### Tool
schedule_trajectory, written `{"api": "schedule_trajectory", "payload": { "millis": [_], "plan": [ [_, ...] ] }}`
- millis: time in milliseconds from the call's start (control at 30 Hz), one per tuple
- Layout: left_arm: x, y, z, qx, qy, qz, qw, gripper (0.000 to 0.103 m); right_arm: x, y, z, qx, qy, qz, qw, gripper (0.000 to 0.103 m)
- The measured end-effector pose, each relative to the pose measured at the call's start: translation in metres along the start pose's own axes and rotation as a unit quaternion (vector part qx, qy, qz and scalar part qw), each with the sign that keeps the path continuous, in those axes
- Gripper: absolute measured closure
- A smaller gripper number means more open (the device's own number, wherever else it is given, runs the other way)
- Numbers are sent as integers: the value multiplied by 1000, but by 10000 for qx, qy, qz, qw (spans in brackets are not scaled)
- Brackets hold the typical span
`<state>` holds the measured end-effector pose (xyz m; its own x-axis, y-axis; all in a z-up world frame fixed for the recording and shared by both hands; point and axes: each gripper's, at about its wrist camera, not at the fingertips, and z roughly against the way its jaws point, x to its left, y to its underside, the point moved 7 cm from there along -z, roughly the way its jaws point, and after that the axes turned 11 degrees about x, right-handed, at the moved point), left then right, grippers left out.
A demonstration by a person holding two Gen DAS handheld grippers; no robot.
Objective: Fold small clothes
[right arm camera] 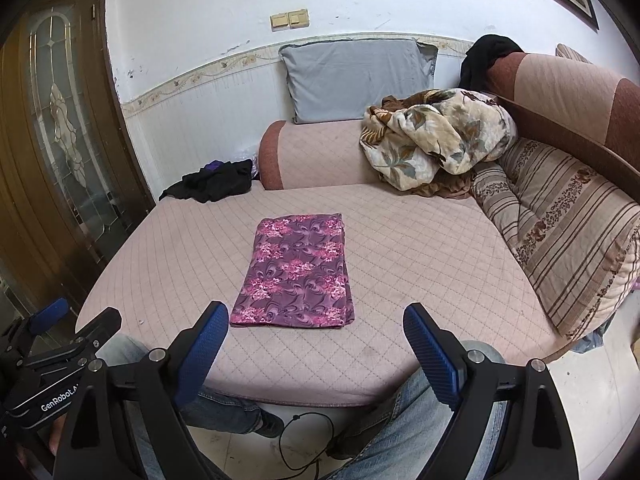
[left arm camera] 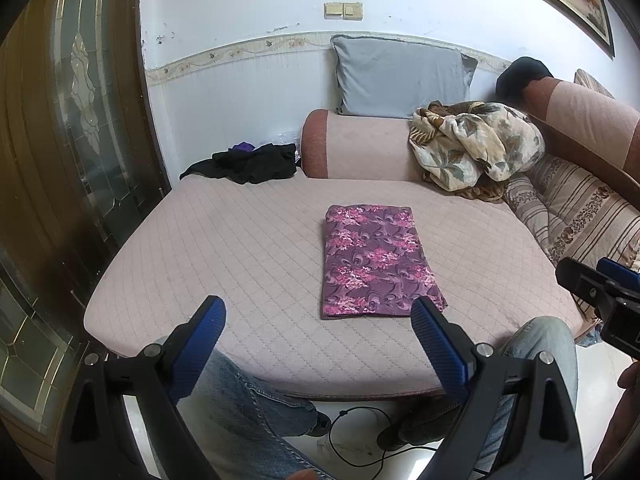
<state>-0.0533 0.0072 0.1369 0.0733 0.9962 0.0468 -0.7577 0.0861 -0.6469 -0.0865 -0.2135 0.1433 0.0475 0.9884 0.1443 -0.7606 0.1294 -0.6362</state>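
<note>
Right wrist: folded purple cloth (right arm camera: 294,272) flat on sofa seat (right arm camera: 420,248), long axis away from cam; both grippers' jaws wide, empty.

A folded purple floral cloth (right arm camera: 294,274) lies flat on a pink quilted sofa seat (right arm camera: 420,256). Nearer the camera, the right tongs (right arm camera: 316,330) stand wide apart with nothing between them. The left tongs (right arm camera: 60,320) show at the left edge. A crumpled floral blanket (right arm camera: 436,140) sits behind.
</note>
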Motion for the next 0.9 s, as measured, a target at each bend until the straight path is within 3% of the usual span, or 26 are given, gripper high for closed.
{"api": "schedule_trajectory", "payload": {
  "millis": [900],
  "plan": [
    [1,7,-19,259,-138,-78,9995,9,-6,4,-24,257,-51,-47,9996,11]
  ]
}}
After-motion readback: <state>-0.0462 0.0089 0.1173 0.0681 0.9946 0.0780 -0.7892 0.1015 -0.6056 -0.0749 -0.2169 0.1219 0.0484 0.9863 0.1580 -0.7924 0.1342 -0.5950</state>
